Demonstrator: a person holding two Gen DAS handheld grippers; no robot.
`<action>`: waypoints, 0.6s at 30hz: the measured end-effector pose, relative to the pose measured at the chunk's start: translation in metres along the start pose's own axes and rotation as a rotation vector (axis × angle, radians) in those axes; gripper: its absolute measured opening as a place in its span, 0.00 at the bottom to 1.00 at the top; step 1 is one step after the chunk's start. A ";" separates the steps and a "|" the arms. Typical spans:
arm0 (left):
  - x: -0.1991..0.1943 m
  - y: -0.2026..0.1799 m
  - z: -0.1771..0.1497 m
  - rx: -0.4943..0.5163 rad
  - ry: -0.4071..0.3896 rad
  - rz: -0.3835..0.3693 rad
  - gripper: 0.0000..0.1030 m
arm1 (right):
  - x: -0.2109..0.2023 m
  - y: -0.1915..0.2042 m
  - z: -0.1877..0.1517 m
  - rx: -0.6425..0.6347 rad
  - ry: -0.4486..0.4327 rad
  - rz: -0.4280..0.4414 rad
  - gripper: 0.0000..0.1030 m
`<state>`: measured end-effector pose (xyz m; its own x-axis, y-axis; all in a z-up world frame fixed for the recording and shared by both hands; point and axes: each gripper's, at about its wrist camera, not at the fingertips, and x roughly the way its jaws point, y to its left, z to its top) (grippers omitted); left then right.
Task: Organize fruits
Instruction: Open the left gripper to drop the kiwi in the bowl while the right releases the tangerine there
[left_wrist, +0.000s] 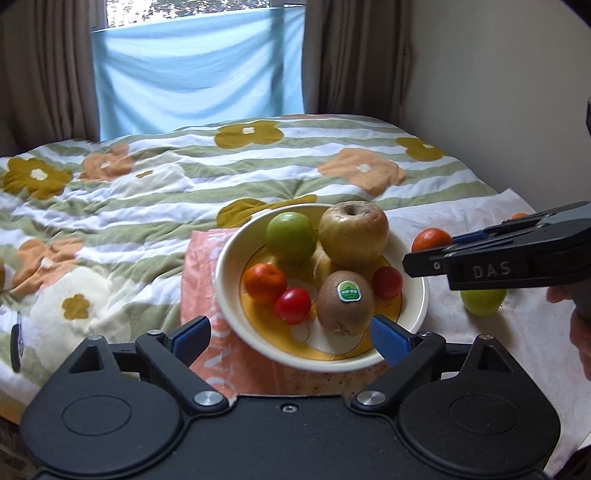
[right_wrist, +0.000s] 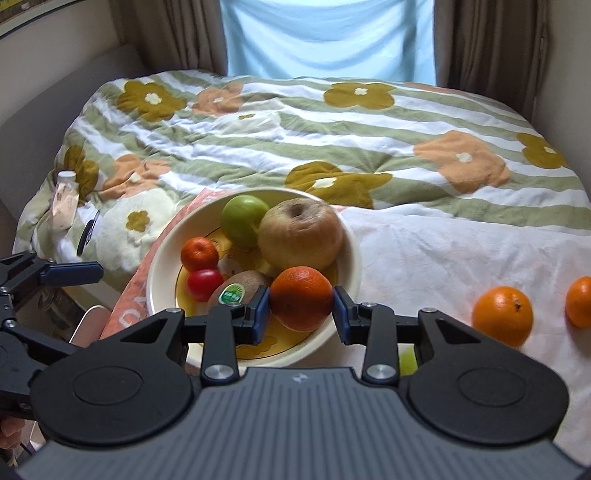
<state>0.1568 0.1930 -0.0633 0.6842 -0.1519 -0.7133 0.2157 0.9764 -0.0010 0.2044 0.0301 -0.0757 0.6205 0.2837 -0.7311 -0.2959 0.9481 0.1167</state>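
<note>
Now, left gripper (left_wrist: 291, 338): my jaws stand wide apart with nothing between them, at the bowl's near rim.
Bowl (right_wrist: 162, 254): on the bed's near edge, holding apples, kiwi (right_wrist: 236, 288), tomatoes and a small mandarin.
Right gripper (right_wrist: 301, 314): clamped on the orange (right_wrist: 301, 297), over the bowl's near right rim.
Handling: round, firm, fairly light I judge; peel may slip, so grip across the middle.
Loose oranges (right_wrist: 502, 315): on the white cloth, rightward.

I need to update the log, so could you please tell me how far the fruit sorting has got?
Done: the bowl already holds apples, a kiwi, tomatoes and a small orange. In hand: the right gripper carries an orange over the bowl. Left: two oranges and a green apple on the cloth.
</note>
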 end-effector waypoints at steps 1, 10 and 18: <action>-0.002 0.002 -0.002 -0.010 0.000 0.008 0.93 | 0.003 0.002 -0.001 -0.006 0.007 0.006 0.49; -0.011 0.003 -0.018 -0.026 0.010 0.035 0.93 | 0.027 0.010 -0.015 -0.034 0.061 0.031 0.50; -0.018 0.001 -0.017 -0.027 -0.006 0.021 0.93 | -0.005 0.007 -0.018 -0.037 -0.048 -0.009 1.00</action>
<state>0.1328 0.1988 -0.0620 0.6925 -0.1316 -0.7093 0.1818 0.9833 -0.0050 0.1857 0.0331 -0.0833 0.6570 0.2823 -0.6990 -0.3163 0.9449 0.0842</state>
